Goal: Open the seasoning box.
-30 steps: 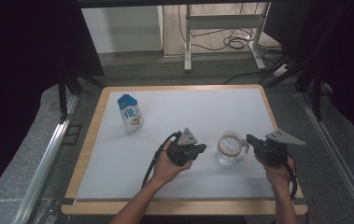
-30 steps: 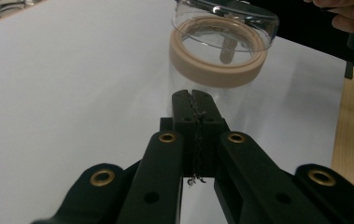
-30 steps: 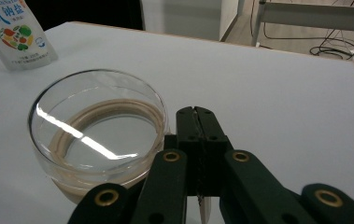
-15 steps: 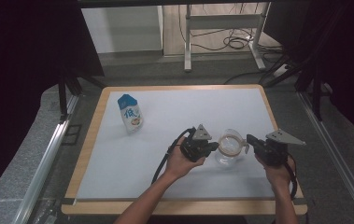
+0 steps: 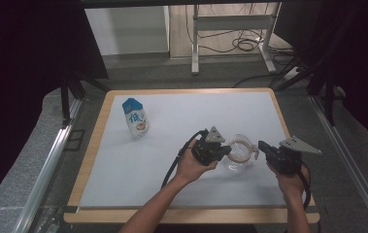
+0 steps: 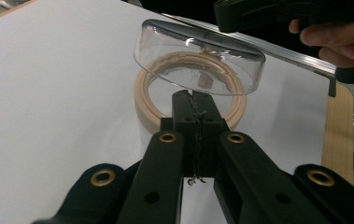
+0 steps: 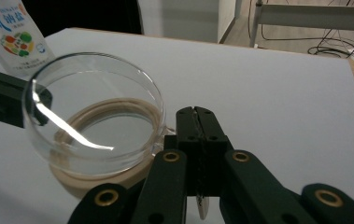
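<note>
glass jar (image 5: 237, 156) now flanked: my left gripper (image 5: 224, 149) slid in against its tan lid ring (image 6: 189, 88), right gripper (image 5: 260, 148) waiting; both jaws clenched, empty, likely about to steady it.

White table (image 5: 181, 121) bears a packet (image 5: 135, 118); glass jar (image 5: 238, 154) stands apart.

my left claw (image 5: 226, 150) and right claw (image 5: 260, 148) are black with brass-coloured rivets. between them, the jar (image 5: 237, 154) is clear glass with a tan ring. beyond the jar, the pouch (image 5: 135, 118) is white with a blue top, on the white tabletop (image 5: 181, 116) edged in pale wood.
</note>
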A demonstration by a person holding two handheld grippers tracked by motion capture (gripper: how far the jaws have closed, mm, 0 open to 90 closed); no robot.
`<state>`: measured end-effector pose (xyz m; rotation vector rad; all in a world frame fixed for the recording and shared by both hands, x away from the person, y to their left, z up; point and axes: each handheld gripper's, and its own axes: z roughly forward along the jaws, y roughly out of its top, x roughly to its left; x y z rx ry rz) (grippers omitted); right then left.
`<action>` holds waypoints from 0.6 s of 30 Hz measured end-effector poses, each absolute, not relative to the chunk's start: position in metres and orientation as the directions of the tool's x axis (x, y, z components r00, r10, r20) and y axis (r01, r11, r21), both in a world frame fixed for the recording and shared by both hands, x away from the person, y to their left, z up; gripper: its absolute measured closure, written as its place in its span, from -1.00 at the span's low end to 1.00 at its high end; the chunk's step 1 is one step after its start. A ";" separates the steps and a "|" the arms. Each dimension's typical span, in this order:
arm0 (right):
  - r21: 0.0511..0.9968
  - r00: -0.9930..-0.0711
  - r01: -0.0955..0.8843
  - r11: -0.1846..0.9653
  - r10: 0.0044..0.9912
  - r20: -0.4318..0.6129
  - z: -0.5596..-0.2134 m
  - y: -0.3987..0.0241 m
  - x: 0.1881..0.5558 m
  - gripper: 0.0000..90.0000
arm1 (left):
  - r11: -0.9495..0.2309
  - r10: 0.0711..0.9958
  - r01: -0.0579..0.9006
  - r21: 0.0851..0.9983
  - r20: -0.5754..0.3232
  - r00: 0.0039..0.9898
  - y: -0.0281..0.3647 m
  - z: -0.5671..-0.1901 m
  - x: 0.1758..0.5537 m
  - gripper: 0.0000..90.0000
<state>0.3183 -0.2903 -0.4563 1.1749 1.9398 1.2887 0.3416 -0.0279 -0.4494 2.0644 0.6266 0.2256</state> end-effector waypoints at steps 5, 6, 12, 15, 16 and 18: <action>0.914 -0.464 0.375 0.151 0.885 0.044 -0.458 -0.299 0.302 1.00 | -0.429 0.517 0.347 0.834 -0.088 0.851 -0.030 -0.447 0.343 1.00; 0.911 -0.456 0.387 0.146 0.889 0.051 -0.462 -0.303 0.298 1.00 | -0.431 0.515 0.344 0.834 -0.086 0.853 -0.031 -0.446 0.343 1.00; 0.890 -0.443 0.432 0.145 0.894 0.069 -0.482 -0.317 0.293 0.90 | -0.441 0.511 0.337 0.831 -0.076 0.856 -0.038 -0.440 0.344 1.00; 0.876 -0.448 0.456 0.155 0.891 0.076 -0.494 -0.321 0.293 0.75 | -0.443 0.505 0.328 0.834 -0.070 0.860 -0.044 -0.434 0.343 1.00; 0.872 -0.455 0.462 0.163 0.888 0.075 -0.499 -0.322 0.293 0.68 | -0.452 0.501 0.322 0.832 -0.062 0.863 -0.046 -0.433 0.342 1.00; 0.863 -0.454 0.476 0.171 0.888 0.074 -0.505 -0.323 0.293 0.55 | -0.458 0.494 0.310 0.833 -0.052 0.868 -0.050 -0.429 0.341 1.00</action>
